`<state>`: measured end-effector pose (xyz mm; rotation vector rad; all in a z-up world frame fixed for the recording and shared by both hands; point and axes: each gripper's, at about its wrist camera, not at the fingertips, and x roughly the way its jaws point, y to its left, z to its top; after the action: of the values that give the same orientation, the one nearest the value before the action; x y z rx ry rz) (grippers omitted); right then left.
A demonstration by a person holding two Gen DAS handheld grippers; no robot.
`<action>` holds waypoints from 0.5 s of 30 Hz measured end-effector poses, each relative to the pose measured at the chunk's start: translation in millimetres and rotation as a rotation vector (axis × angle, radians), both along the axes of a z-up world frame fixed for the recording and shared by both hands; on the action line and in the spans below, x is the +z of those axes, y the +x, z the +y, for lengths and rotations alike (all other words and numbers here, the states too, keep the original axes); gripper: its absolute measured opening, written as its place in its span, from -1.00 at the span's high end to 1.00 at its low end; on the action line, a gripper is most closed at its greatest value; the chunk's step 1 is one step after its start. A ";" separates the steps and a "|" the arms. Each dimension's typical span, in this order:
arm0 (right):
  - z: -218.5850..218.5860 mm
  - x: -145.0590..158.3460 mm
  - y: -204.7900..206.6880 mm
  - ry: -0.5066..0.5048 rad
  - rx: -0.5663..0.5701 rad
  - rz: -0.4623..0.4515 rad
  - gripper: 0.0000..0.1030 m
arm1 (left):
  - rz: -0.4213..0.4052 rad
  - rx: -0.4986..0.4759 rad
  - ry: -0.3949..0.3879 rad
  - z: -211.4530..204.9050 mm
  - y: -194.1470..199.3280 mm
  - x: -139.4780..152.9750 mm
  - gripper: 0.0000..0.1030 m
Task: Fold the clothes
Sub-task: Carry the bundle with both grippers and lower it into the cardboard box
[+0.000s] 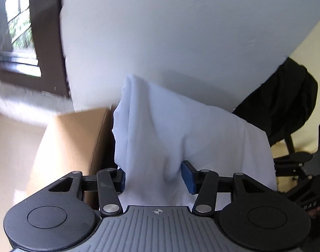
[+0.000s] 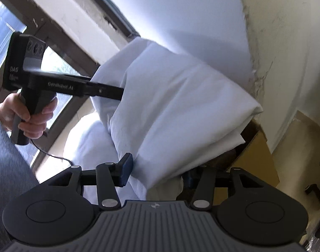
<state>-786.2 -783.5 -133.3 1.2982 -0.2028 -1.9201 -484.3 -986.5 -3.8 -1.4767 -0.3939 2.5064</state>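
A white garment (image 1: 181,130) hangs bunched between the blue pads (image 1: 188,178) of my left gripper (image 1: 154,176), which is shut on a fold of it. In the right wrist view the same white garment (image 2: 176,105) drapes in thick folds over my right gripper (image 2: 158,174). That gripper is shut on it too, with one blue pad (image 2: 126,172) showing and the other hidden under cloth. Further left a hand (image 2: 32,117) holds the left gripper (image 2: 120,93), whose fingers run into the cloth. The garment is lifted, above a white surface (image 1: 181,31).
A brown cardboard box (image 1: 72,142) stands beside the white surface, seen also in the right wrist view as a box (image 2: 256,157). A black chair draped with dark cloth (image 1: 285,105) is to the right. A dark-framed window (image 1: 17,21) is behind.
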 end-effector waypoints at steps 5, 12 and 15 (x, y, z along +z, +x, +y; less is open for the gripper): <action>-16.8 -6.4 0.3 0.026 0.052 0.003 -0.25 | 0.000 0.061 0.044 -12.9 10.6 -6.1 -0.19; 41.6 8.1 -4.5 0.058 0.102 0.036 -0.28 | 0.025 0.133 -0.016 -13.6 26.8 23.5 -0.17; 59.2 19.9 -4.6 0.072 0.099 0.073 -0.28 | 0.050 0.161 -0.013 -15.0 34.3 34.4 -0.14</action>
<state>-790.8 -724.3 -113.4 1.2585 -0.0321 -1.9016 -450.0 -1001.4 30.6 -1.4363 -0.5075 2.6686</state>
